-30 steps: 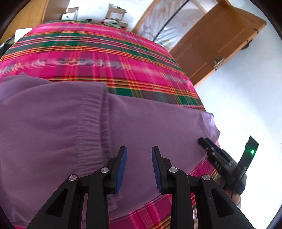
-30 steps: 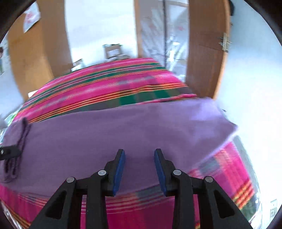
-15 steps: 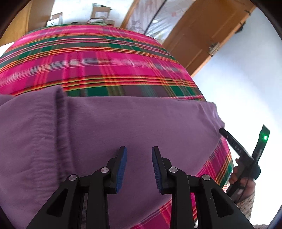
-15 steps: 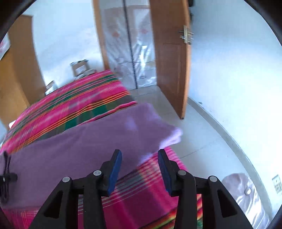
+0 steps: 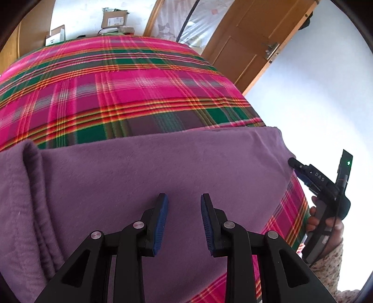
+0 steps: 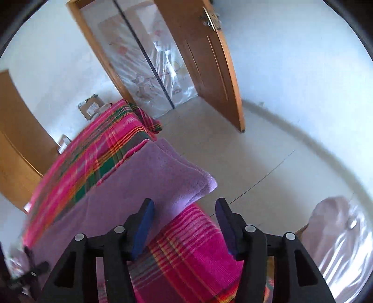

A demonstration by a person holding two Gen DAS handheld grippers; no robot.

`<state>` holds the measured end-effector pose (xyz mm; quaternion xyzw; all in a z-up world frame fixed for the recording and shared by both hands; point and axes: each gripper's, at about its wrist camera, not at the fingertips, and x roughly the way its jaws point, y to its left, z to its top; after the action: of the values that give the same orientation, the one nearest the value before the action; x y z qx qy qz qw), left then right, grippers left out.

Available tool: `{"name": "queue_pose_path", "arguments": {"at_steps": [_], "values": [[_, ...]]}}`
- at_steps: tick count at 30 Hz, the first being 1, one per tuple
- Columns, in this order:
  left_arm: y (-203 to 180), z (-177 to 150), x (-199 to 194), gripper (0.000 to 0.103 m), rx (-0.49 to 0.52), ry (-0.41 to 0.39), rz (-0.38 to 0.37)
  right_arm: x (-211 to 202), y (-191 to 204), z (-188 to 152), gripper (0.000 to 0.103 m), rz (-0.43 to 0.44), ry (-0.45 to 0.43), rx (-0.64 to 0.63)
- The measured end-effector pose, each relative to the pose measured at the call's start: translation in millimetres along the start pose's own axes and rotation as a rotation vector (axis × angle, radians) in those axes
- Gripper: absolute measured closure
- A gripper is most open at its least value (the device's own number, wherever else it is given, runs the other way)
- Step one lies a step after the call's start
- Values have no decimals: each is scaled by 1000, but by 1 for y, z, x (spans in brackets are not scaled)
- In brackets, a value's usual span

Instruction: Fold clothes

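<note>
A purple fleece garment [image 5: 151, 177] lies spread across the near part of a bed with a pink plaid cover [image 5: 121, 88]. A folded ridge of it rises at the left. My left gripper [image 5: 184, 216] hovers over the purple cloth, jaws partly apart, with nothing between the blue pads. In the right wrist view the garment's end [image 6: 163, 177] hangs off the bed's corner. My right gripper [image 6: 184, 223] sits just short of that end, over the plaid cover [image 6: 186, 251]; its jaws are opening and hold nothing. The right gripper [image 5: 303, 172] also shows at the garment's right edge.
An open wooden door [image 6: 209, 58] and a plastic-covered doorway [image 6: 151, 60] stand beyond bare floor [image 6: 268, 163]. Cardboard boxes [image 5: 114, 18] sit past the bed's far end. A plastic-wrapped bundle [image 6: 338, 233] lies at the lower right. A hand [image 5: 326, 223] holds the right gripper.
Both grippers slid rightward along the garment. The right gripper rolled, reached the garment's end at the bed corner and spread its jaws wider. The left jaws kept the same gap.
</note>
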<state>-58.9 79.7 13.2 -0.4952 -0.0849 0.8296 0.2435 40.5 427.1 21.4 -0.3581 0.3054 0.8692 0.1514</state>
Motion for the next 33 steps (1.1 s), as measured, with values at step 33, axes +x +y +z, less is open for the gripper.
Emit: {"name": "queue_pose_path", "arguments": {"at_steps": [33], "values": [[-100,72,84,60,74,139,-205,21,-29,16,88,203,26,208]]}}
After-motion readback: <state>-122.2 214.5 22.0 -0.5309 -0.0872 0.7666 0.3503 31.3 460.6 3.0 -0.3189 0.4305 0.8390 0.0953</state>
